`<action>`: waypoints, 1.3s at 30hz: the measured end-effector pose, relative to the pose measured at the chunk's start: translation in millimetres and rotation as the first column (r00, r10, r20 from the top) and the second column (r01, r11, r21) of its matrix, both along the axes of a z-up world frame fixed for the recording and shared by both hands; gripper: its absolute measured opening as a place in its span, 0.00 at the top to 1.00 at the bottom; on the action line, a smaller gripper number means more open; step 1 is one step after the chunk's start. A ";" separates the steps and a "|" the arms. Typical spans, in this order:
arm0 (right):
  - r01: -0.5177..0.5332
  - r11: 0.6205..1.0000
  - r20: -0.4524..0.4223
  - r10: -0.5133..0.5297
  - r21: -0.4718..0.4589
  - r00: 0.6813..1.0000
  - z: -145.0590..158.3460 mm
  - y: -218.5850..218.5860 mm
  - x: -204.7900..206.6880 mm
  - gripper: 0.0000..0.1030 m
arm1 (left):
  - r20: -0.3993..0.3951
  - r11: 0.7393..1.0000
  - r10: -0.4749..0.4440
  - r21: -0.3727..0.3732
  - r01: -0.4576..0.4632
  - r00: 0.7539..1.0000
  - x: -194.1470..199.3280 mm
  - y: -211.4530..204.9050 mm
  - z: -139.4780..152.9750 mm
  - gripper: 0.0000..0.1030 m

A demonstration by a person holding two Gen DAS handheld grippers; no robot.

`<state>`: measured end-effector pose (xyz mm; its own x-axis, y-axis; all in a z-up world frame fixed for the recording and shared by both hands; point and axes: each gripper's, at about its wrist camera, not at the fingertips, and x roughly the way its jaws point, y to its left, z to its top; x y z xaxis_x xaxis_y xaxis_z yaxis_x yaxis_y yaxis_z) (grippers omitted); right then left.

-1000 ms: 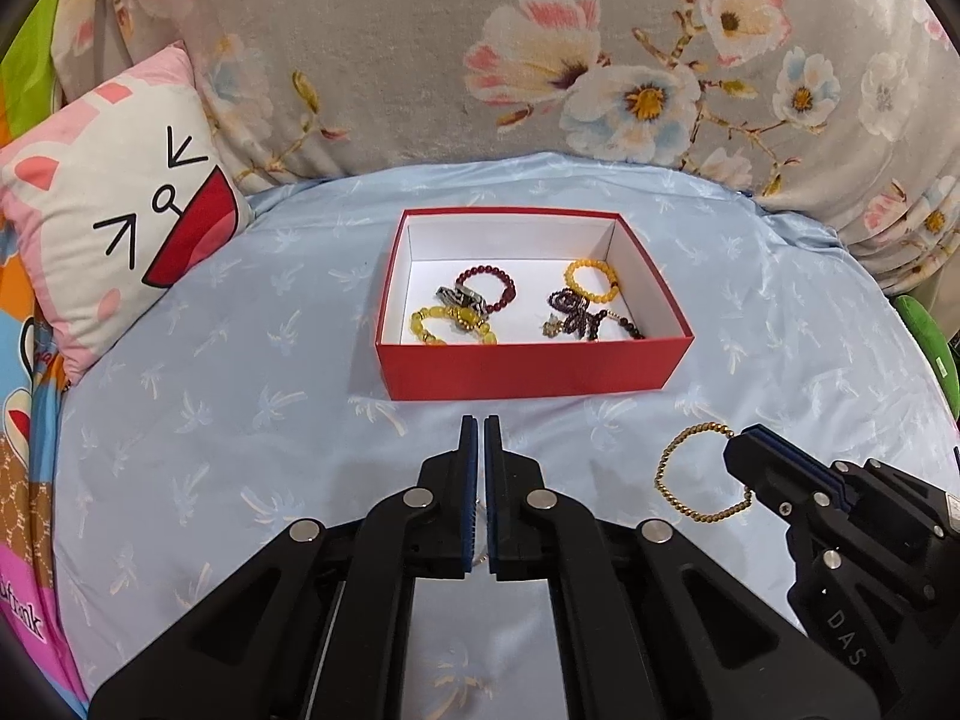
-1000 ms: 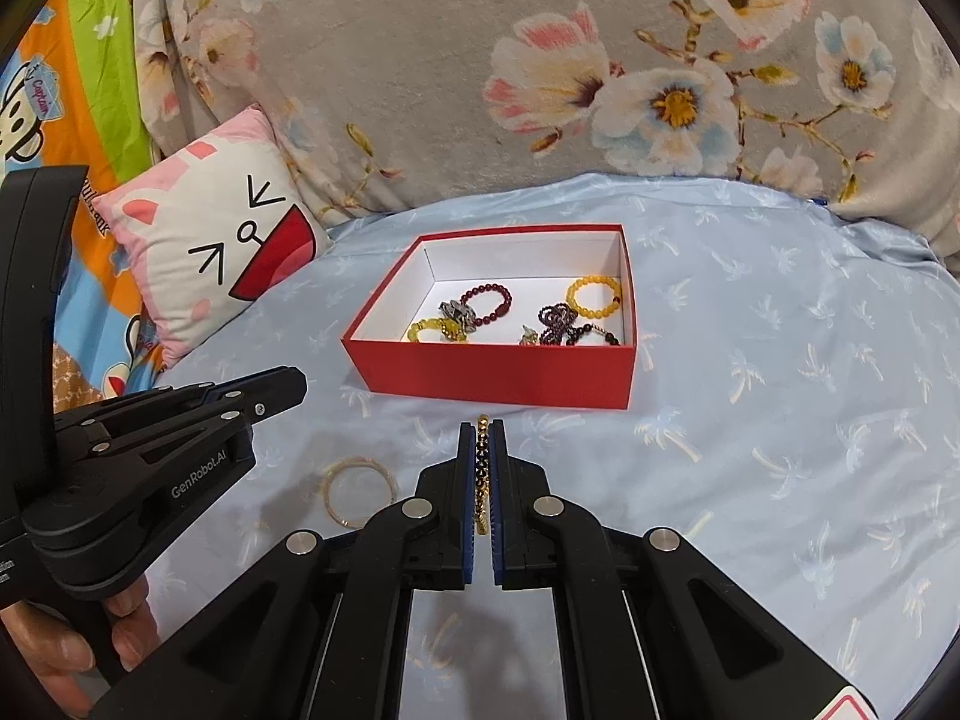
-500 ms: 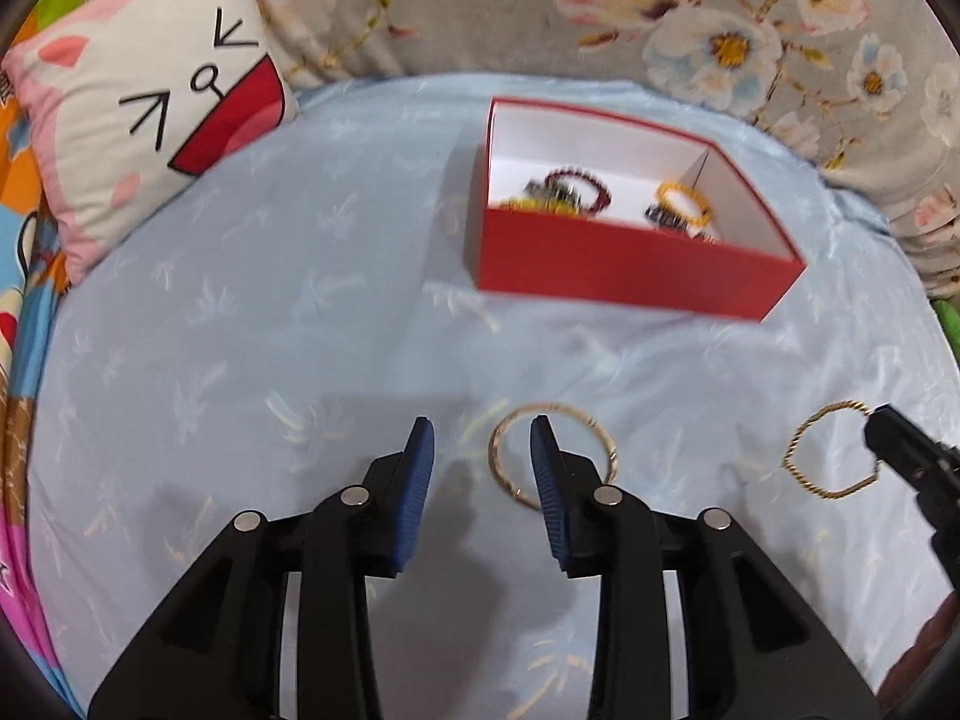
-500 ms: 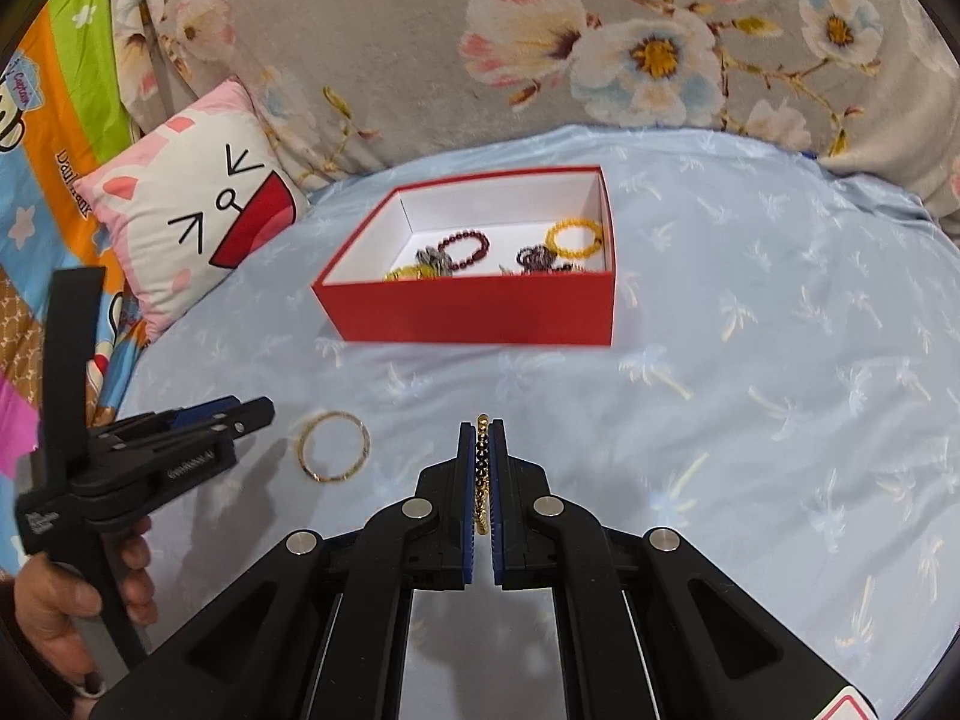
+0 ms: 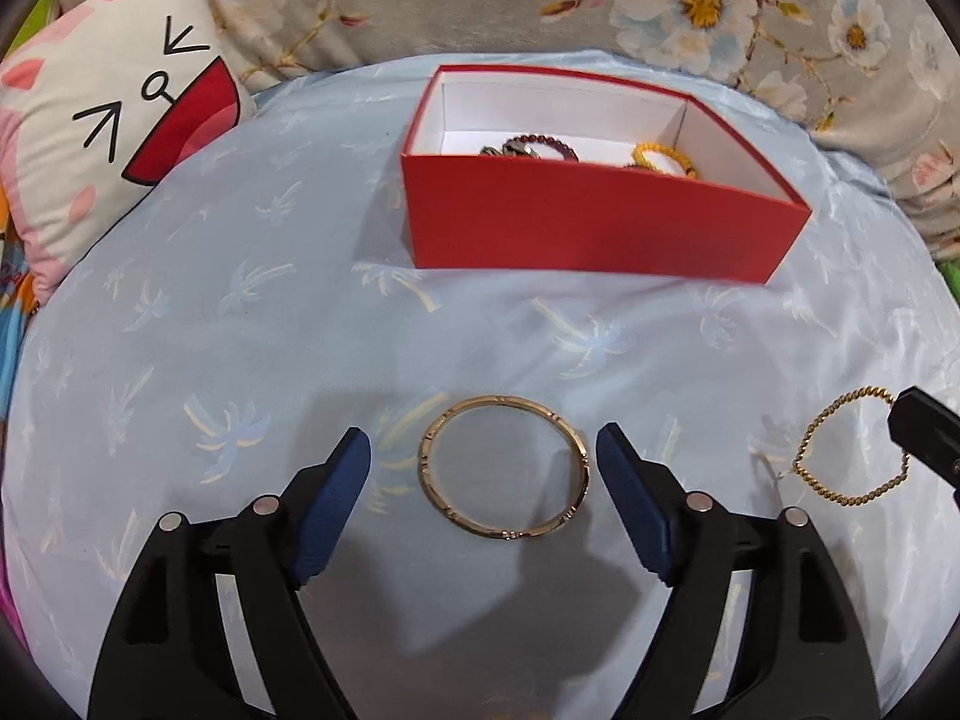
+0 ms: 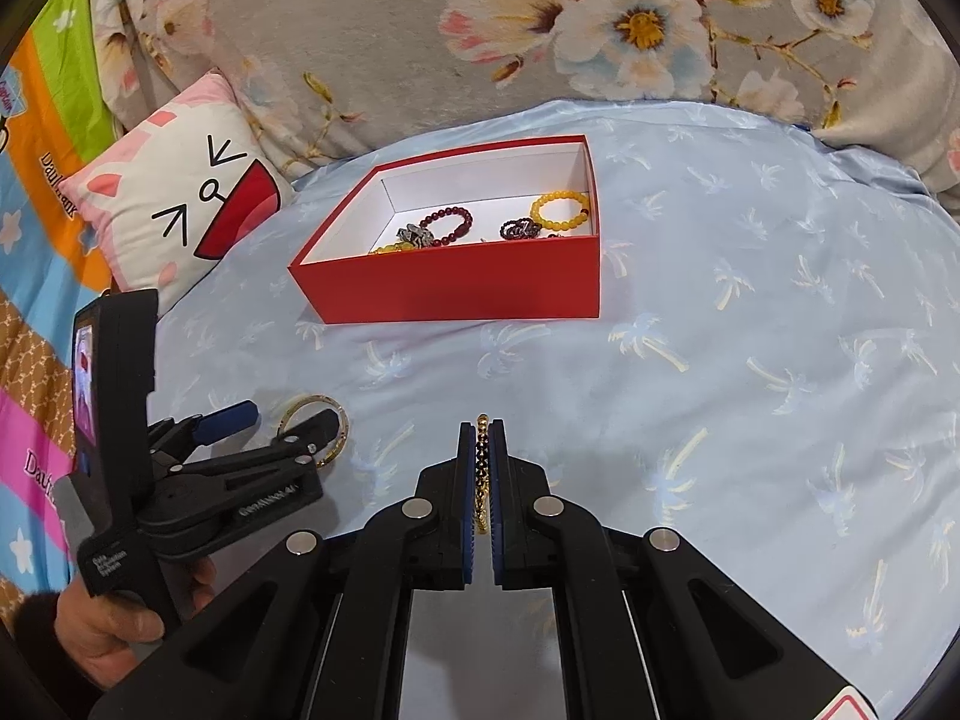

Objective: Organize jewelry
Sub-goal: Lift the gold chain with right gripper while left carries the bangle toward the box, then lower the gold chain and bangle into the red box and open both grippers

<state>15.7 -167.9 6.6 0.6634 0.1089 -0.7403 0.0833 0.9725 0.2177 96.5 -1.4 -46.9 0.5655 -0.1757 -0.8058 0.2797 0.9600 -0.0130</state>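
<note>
A gold bangle [image 5: 504, 467] lies flat on the blue sheet between the wide-open fingers of my left gripper [image 5: 483, 459]; the fingers do not touch it. It also shows in the right wrist view [image 6: 315, 429]. My right gripper [image 6: 481, 441] is shut on a gold bead bracelet [image 6: 480, 474], which hangs from it in the left wrist view [image 5: 852, 450]. A red box [image 5: 594, 228] with a white inside stands farther back and holds several bead bracelets [image 6: 447, 225].
A cat-face pillow [image 5: 90, 138] lies at the far left. A floral blanket [image 6: 420, 30] rises behind the box. A striped colourful cover [image 6: 36, 300] borders the sheet on the left.
My left gripper has opened from shut to wide and dropped low over the bangle, which now lies between its fingers. My right gripper still holds the gold bead bracelet.
</note>
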 end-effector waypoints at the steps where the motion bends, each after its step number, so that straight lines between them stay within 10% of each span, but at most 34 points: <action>1: -0.002 1.000 -0.002 0.002 0.001 1.000 -0.8 0.2 0.5 0.96 | -0.011 1.000 0.001 0.017 -0.001 1.000 2.7 -3.2 -3.5 0.28; 18: -0.006 1.000 -0.001 0.006 0.009 1.000 -0.8 2.1 2.3 0.96 | -0.031 0.999 -0.018 -0.034 0.017 0.999 -2.1 -1.6 3.1 0.43; 39: -0.036 0.999 0.159 0.037 -0.007 0.987 68.3 1.5 29.6 0.96 | 0.151 0.997 -0.025 -0.065 0.036 0.988 10.8 -12.2 116.0 0.43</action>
<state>45.3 -166.4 74.9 0.7684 0.1323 -0.6262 0.0123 0.9752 0.2212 107.4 -13.6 69.0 0.6724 -0.2455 -0.6982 0.3124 0.9494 -0.0330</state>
